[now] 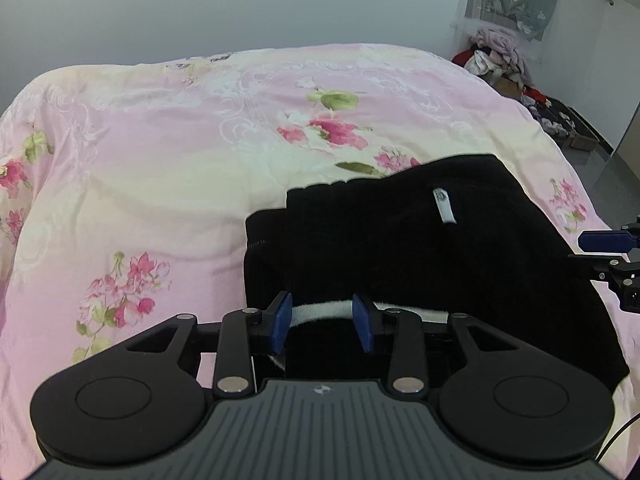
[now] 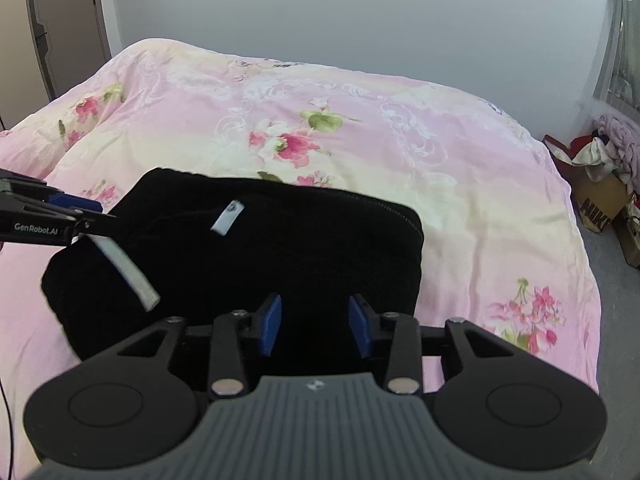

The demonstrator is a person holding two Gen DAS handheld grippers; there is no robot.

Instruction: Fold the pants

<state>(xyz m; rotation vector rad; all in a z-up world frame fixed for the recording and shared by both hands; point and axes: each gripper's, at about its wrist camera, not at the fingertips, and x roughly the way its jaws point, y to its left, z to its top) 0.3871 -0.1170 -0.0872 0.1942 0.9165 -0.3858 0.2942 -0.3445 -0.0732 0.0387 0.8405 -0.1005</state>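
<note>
The black pants (image 2: 260, 256) lie folded in a thick pile on the bed (image 2: 460, 168). The left gripper (image 1: 322, 326) and right gripper (image 2: 314, 326) are both partly open, holding nothing. Press the pile flat and square up its edges.

We note black pants (image 2: 280, 248) with a white drawstring (image 2: 128, 272) and a small white label (image 2: 226, 220). The duvet (image 2: 400, 152) is pink and cream, printed with magenta flowers and green leaves. Both claws carry blue pads (image 1: 282, 322) on black frames.
</note>
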